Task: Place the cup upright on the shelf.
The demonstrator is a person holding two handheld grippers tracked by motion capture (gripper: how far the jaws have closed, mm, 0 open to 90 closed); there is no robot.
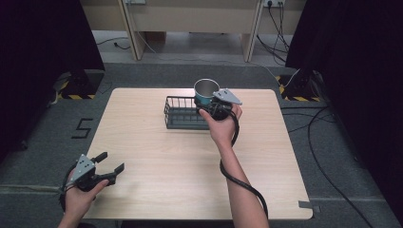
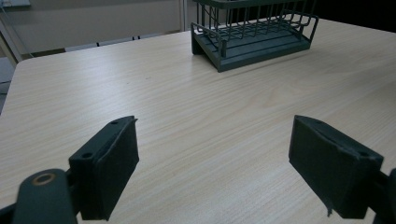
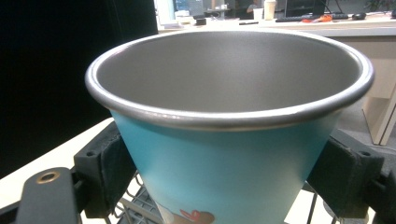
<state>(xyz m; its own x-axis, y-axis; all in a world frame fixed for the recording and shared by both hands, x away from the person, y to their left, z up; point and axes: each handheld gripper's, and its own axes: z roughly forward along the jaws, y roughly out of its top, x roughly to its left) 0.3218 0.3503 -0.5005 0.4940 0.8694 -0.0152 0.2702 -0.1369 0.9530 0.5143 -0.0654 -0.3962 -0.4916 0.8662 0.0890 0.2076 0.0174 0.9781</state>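
wood table [image 1: 157,161] | wire rack [image 1: 179,114] empty | right tool [image 1: 210,107] clamps upright teal cup [image 1: 205,93] above rack | left tool [image 1: 112,167] agape

Even overhead light brightening the counter [image 1: 180,156], dark curtains swallowing both sides, soft shadow lying beside the basket [image 2: 254,32], faint glare running along the cup [image 3: 229,154] rim, background desks blurring, slight softness overall

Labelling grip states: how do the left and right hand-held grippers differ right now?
The left hand-held gripper is open and holds nothing; the right hand-held gripper is shut on the blue cup. The left sits low at the table's near corner; the right is over the wire rack. Both have black jaws.
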